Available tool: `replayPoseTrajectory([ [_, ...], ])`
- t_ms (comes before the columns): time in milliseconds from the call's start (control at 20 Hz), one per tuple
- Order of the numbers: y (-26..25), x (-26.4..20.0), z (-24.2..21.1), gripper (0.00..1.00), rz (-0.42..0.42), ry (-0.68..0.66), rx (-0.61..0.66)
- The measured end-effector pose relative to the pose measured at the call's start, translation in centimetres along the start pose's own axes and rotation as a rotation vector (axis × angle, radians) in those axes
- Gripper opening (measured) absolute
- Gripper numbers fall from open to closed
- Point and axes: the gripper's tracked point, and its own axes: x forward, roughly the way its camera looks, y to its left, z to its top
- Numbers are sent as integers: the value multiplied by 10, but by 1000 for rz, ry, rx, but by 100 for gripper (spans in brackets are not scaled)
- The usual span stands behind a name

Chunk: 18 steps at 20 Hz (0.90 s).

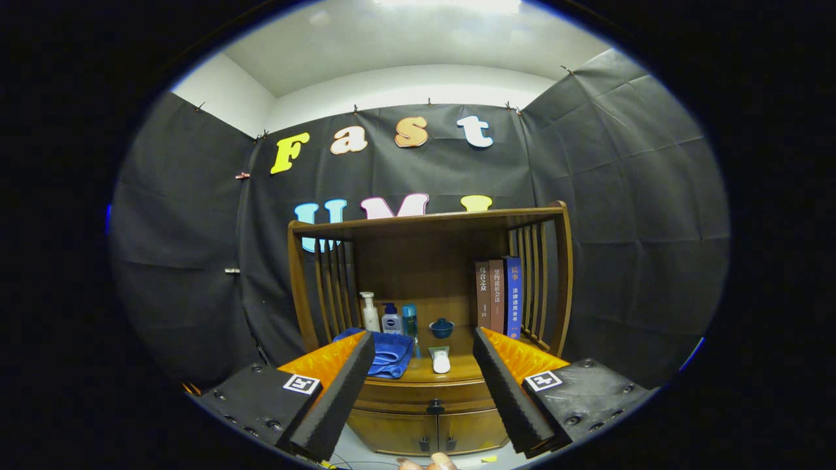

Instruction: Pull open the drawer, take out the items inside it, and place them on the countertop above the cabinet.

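Note:
A wooden cabinet (424,398) stands ahead of me against the booth wall. Its drawer (428,393) sits shut below the countertop (457,373), with a dark round knob (435,408) at its middle. My gripper (423,346) is open, its two fingers spread wide and nothing between them. It hangs some way in front of the cabinet, with the knob lying between and beyond the fingertips. What is inside the drawer is hidden.
On the countertop lie a folded blue towel (392,356), a small white tube (441,360), several bottles (390,320), a blue lidded cup (441,328) and three upright books (498,297). A slatted wooden hutch (428,222) roofs them. Two cabinet doors (434,432) sit below.

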Motion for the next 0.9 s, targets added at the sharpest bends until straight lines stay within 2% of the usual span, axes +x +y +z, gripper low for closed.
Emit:
replayPoseTrajectory([
  [900, 1, -4, 1, 98, -8, 7, -20],
])
